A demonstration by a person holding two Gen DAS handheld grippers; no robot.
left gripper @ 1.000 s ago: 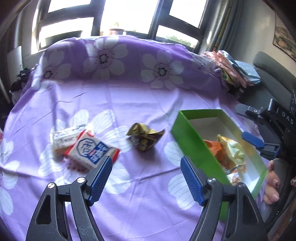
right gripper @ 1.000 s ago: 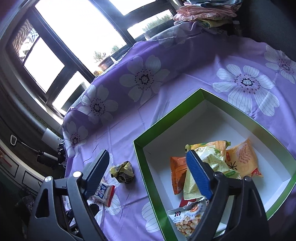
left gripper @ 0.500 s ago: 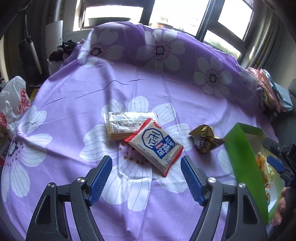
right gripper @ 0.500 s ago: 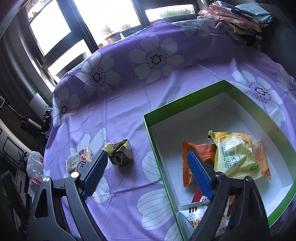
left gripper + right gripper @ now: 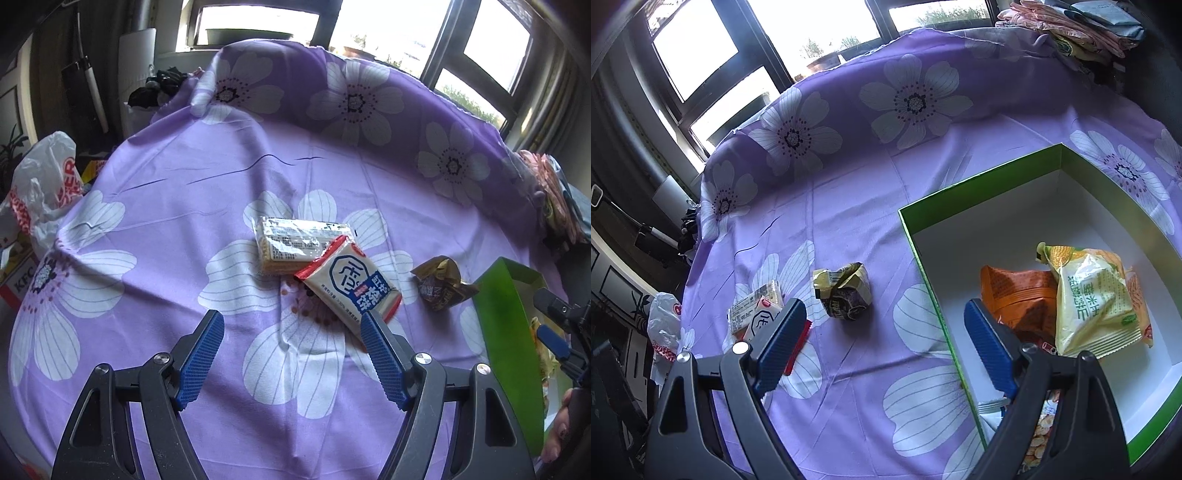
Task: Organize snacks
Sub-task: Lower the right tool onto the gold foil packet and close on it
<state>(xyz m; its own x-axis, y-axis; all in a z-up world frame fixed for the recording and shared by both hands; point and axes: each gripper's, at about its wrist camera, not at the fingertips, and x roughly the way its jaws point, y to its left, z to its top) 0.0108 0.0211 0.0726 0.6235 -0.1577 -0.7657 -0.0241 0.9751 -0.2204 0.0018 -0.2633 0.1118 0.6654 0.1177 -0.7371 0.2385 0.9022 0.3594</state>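
Purple flowered cloth [image 5: 166, 192] covered the whole table, and the green box [image 5: 960, 192] sat on it at the right side, open on top, presumably so packets could just be dropped in. Three snacks were out on the cloth: a clear-wrapped wafer pack [image 5: 295, 243], a white-and-blue biscuit packet [image 5: 351, 288] lying partly over it, and a crumpled gold wrapper snack [image 5: 439, 282] nearer the box.

Inside the box I counted an orange bag [image 5: 1015, 295], a yellow-green bag [image 5: 1097, 295] leaning on it, and a packet of small round crackers [image 5: 1041, 435] at the near wall (maybe more underneath, couldn't tell).

Left gripper [image 5: 291, 347] hung over the cloth with jaws apart and nothing in them, its right finger just overlapping the biscuit packet's corner. Right gripper [image 5: 886, 343] was also wide and empty, straddling the box's left wall, pointed toward the gold one.
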